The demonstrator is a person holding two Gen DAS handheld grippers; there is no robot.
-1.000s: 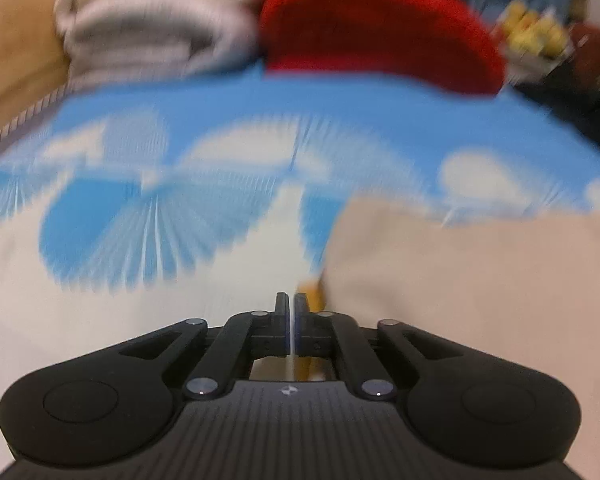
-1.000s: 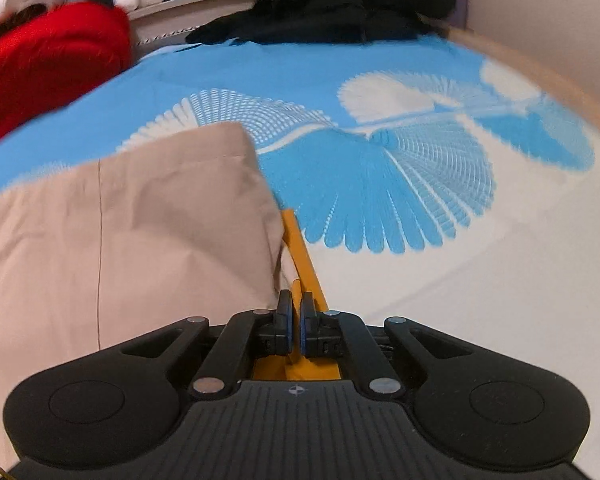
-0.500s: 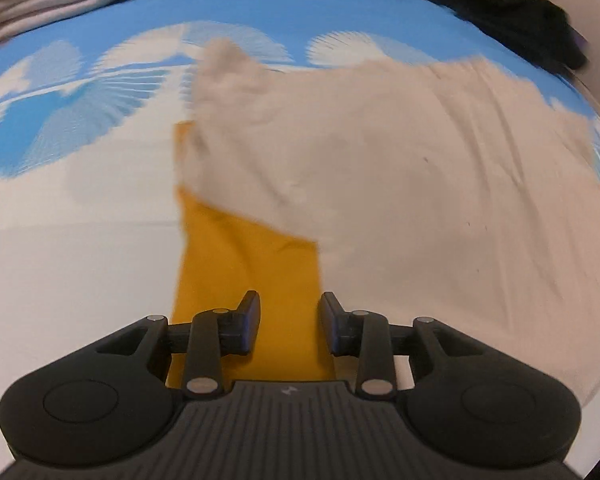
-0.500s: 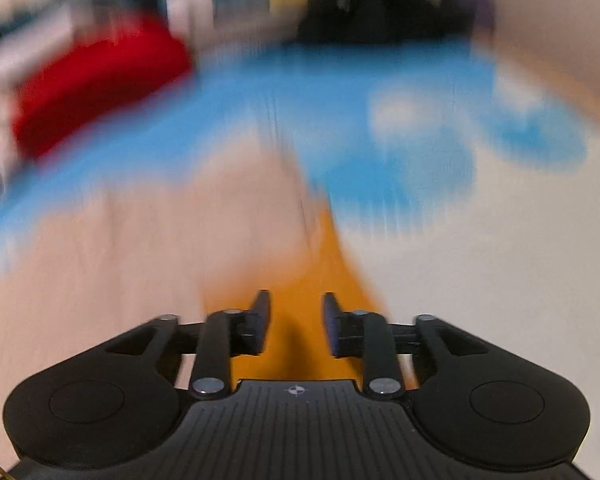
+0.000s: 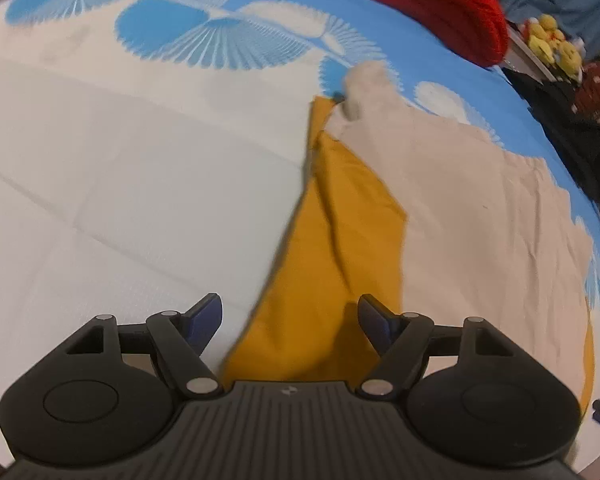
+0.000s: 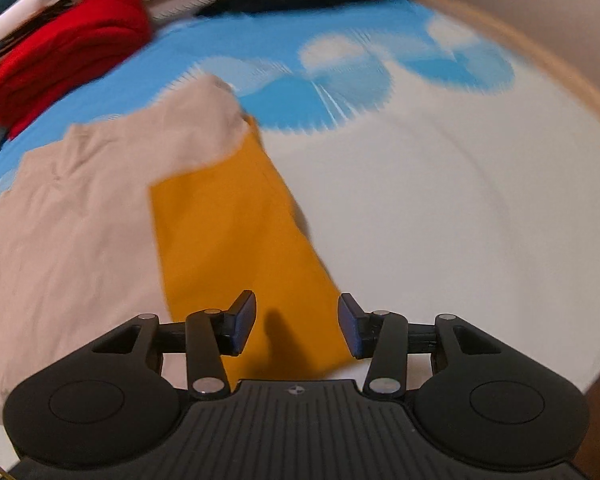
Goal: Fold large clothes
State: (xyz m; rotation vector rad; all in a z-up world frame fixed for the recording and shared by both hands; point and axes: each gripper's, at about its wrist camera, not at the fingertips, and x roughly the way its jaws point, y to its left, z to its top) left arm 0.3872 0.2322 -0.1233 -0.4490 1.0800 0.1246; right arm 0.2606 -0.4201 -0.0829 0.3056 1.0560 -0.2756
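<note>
Both grippers, left (image 5: 290,314) and right (image 6: 296,322), have let go since earlier; I see their fingers opening, empty, above the mustard cloth (image 5: 332,264) on the bed (image 5: 120,184), beige garment (image 6: 72,216) overlapping it.

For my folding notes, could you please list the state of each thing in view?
left gripper: jaws opening, nothing between the pads.
right gripper: jaws opening, empty.
beige garment: lying flat on the bedsheet, overlapping the mustard cloth.
mustard cloth: partly covered, lying flat.
red garment: folded.
</note>
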